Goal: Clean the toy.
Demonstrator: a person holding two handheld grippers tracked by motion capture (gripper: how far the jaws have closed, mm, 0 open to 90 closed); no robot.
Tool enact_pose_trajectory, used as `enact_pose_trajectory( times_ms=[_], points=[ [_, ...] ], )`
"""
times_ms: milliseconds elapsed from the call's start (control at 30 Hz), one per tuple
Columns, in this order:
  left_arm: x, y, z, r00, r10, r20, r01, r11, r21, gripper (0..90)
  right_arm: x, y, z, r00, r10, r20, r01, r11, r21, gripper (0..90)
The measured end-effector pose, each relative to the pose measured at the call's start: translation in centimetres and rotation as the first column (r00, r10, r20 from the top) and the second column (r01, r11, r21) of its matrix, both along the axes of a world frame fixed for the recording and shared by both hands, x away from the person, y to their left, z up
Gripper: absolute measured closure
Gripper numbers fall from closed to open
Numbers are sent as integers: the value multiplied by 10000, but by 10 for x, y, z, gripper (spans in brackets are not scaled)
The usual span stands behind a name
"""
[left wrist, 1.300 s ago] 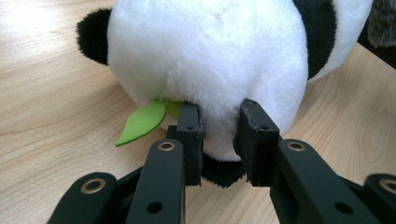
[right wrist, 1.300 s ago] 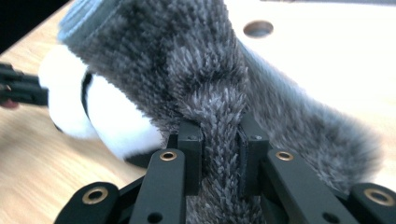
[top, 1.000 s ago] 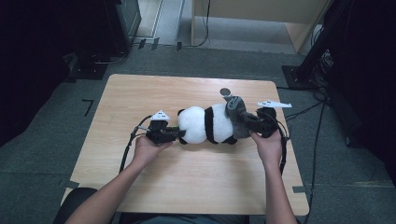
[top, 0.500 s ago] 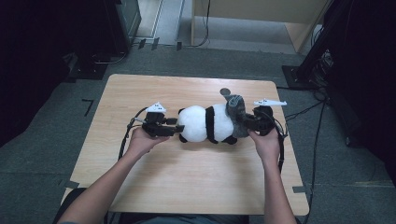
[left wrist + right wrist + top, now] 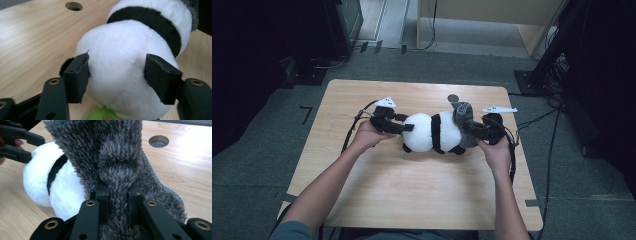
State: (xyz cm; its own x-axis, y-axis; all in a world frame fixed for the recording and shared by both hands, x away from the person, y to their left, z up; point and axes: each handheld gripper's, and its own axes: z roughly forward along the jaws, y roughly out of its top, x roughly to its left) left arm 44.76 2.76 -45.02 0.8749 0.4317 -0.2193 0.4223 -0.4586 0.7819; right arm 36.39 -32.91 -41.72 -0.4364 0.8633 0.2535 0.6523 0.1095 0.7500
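One light wooden table (image 5: 412,200) stands on grey carpet, with dark equipment stands and cables around it and a pale cabinet at the far wall. A round hole (image 5: 453,98) is cut near the table's far edge.

On the middle of the table lies a panda plush (image 5: 432,132), white with black bands, and a shaggy grey sock (image 5: 463,120) covers the end nearer the right gripper (image 5: 479,131). The left gripper (image 5: 404,127) sits at the plush's white end.

The high view gives the layout: both forearms coming in from below, each hand on its tool, the cables trailing off. The left gripper view shows what that view cannot (the pads are too small there): the two black pads (image 5: 76,76) stand spread on either side of the rounded white end (image 5: 117,75), at or just off the fur without squeezing it, and a bit of green (image 5: 102,114) peeks from under the plush. The right gripper view shows its jaws pressed together on a fold of the grey sock (image 5: 117,177), pinching it, with the plush's white body (image 5: 57,192) to the left and the hole (image 5: 158,141) beyond.

Compared with a second ago, the left gripper has drawn back slightly toward the table's left side, and its jaws have just been opening around the white end. The right hand and the plush lie as before.
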Motion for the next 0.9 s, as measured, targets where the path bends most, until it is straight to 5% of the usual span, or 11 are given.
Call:
enact_pose_trajectory(
  times_ms=[133,267,400,500,667,800,900],
  points=[
    [11,-2,-11,9998,-180,-61,180,9998,-40,145,1,1,-3,9999,172,5,-172,9998,50,771],
    [18,-3,-28,9970,-488,-605,476,9986,-218,8,0,3,-5,9988,479,61,-480,9986,212,775],
    [14,-6,-34,9895,-1348,-522,1337,9907,-236,0,0,7,-7,9966,814,145,-818,9963,265,777],
    [5,-13,-38,9736,-2232,-487,2229,9748,-100,0,0,11,-8,9941,1002,410,-1016,9943,320,780],
    [4,-15,-39,9696,-2203,-1069,2208,9753,-75,0,0,19,-10,9932,724,907,-730,9973,39,782],
    [-4,-14,-31,9747,-2050,-886,2075,9780,200,217,2,24,-12,9919,398,1206,-384,9992,-134,785],
    [-10,-11,-28,9789,-1803,-965,1808,9835,-34,368,2,23,-10,9900,228,1394,-185,9993,-320,783]
  ],
)
